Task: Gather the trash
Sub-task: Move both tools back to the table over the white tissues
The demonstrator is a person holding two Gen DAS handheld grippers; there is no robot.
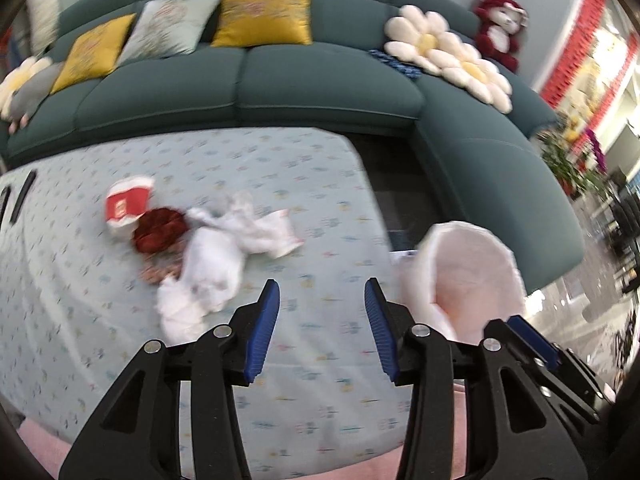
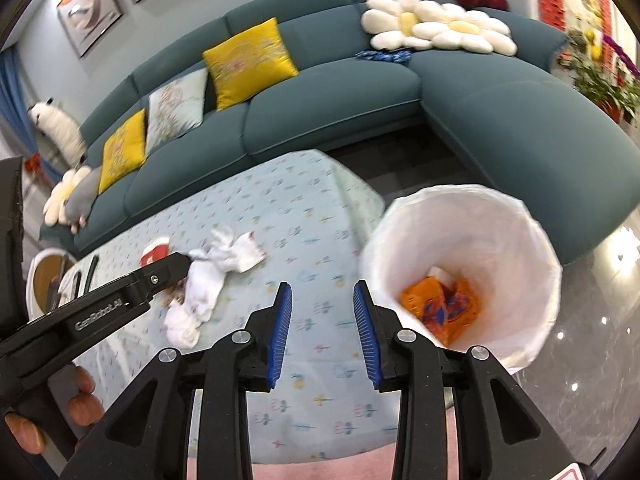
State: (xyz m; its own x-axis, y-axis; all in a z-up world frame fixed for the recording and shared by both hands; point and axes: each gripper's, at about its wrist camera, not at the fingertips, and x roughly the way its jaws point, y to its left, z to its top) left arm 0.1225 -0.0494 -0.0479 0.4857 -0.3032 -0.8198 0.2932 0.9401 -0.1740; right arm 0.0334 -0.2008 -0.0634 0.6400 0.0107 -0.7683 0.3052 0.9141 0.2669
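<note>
Crumpled white tissues (image 1: 216,264) lie on the table's patterned cloth (image 1: 304,184), with a red and white paper cup (image 1: 126,204) and a dark red wrapper (image 1: 160,230) beside them. My left gripper (image 1: 322,320) is open and empty, above the cloth to the right of the tissues. My right gripper (image 2: 322,332) is open and empty above the table's near edge. A bin (image 2: 520,248) with a white liner stands right of the table and holds an orange wrapper (image 2: 440,306). The tissues (image 2: 212,276) and the cup (image 2: 154,254) show in the right wrist view too, and the left gripper's arm (image 2: 120,300) reaches over them.
A teal corner sofa (image 1: 320,92) with yellow cushions (image 1: 264,12), flower pillows (image 1: 448,52) and a red plush toy (image 1: 500,28) wraps behind and right of the table. Dark remotes (image 1: 22,196) lie at the table's far left. A pink rug (image 2: 320,468) lies below.
</note>
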